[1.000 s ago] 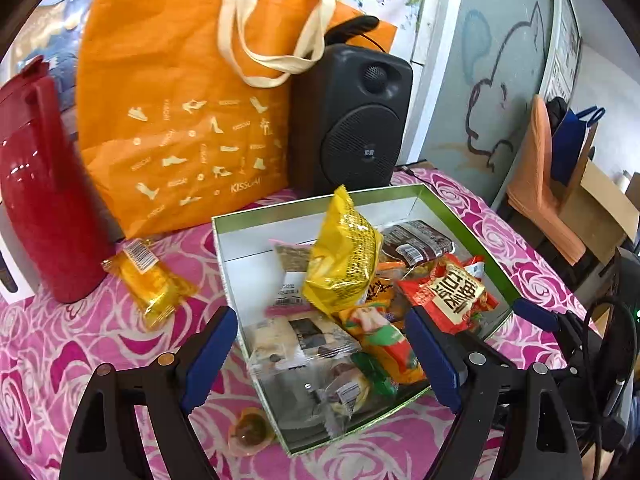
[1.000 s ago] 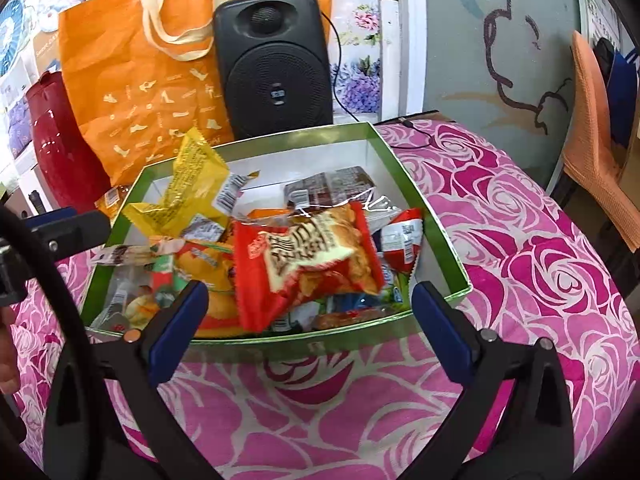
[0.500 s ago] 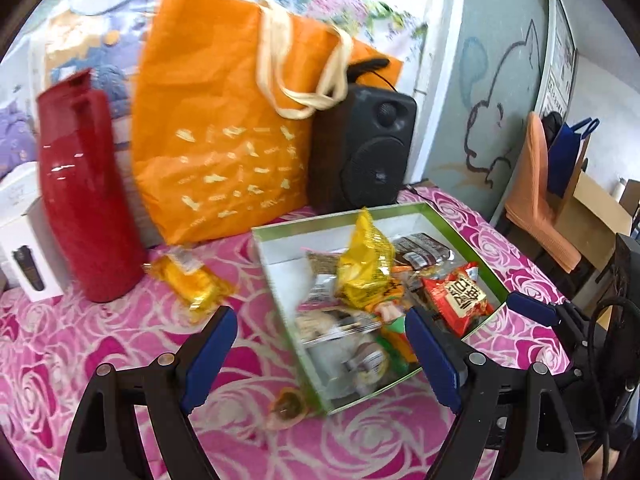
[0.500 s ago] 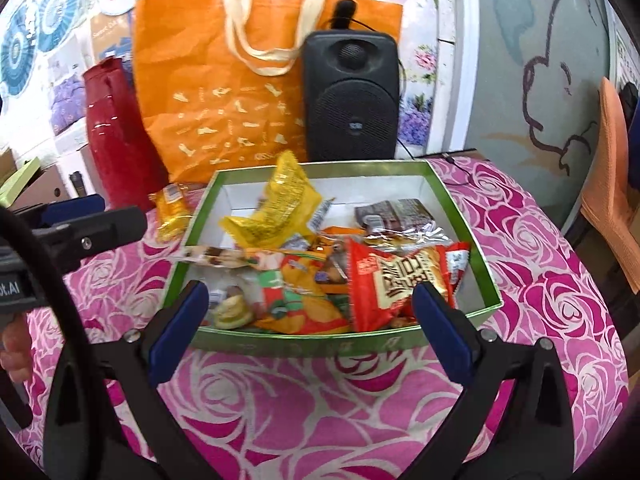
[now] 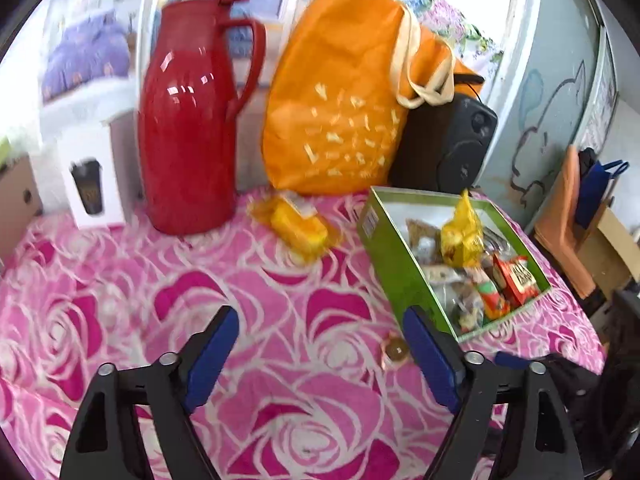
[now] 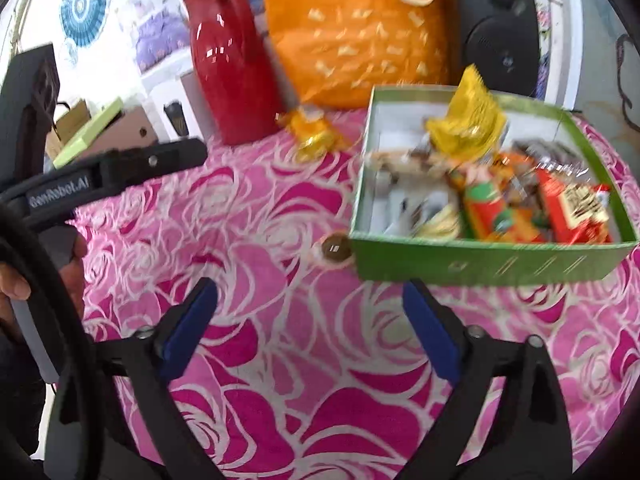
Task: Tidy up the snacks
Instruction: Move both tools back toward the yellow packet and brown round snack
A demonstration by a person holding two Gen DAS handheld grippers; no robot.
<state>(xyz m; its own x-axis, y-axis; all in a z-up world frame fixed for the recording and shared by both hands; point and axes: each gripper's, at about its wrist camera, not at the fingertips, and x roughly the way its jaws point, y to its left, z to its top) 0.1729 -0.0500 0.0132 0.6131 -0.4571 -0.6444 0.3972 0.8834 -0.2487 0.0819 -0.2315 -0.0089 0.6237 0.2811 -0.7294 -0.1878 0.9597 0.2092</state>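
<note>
A green box (image 5: 394, 264) (image 6: 492, 264) full of several snack packets sits at the right of the pink rose tablecloth. A yellow wrapped snack (image 5: 298, 230) (image 6: 316, 136) lies on the cloth beside the red jug. A small round brown sweet (image 5: 395, 351) (image 6: 335, 249) rests by the box's near corner. My left gripper (image 5: 320, 354) is open and empty over bare cloth, the sweet just inside its right finger. My right gripper (image 6: 310, 330) is also open and empty, in front of the box. The left gripper's body (image 6: 120, 176) shows at the left of the right wrist view.
A tall red jug (image 5: 188, 120) (image 6: 232, 64), an orange tote bag (image 5: 344, 96) (image 6: 360, 32) and a black speaker (image 5: 452, 144) (image 6: 496, 28) stand along the back. A white cup carton (image 5: 90, 184) is at the far left. A hand (image 6: 16, 280) grips the left tool.
Both grippers have pulled back and swung left from over the box; the box now sits to the right and bare cloth lies between the fingers. Both stay open.
</note>
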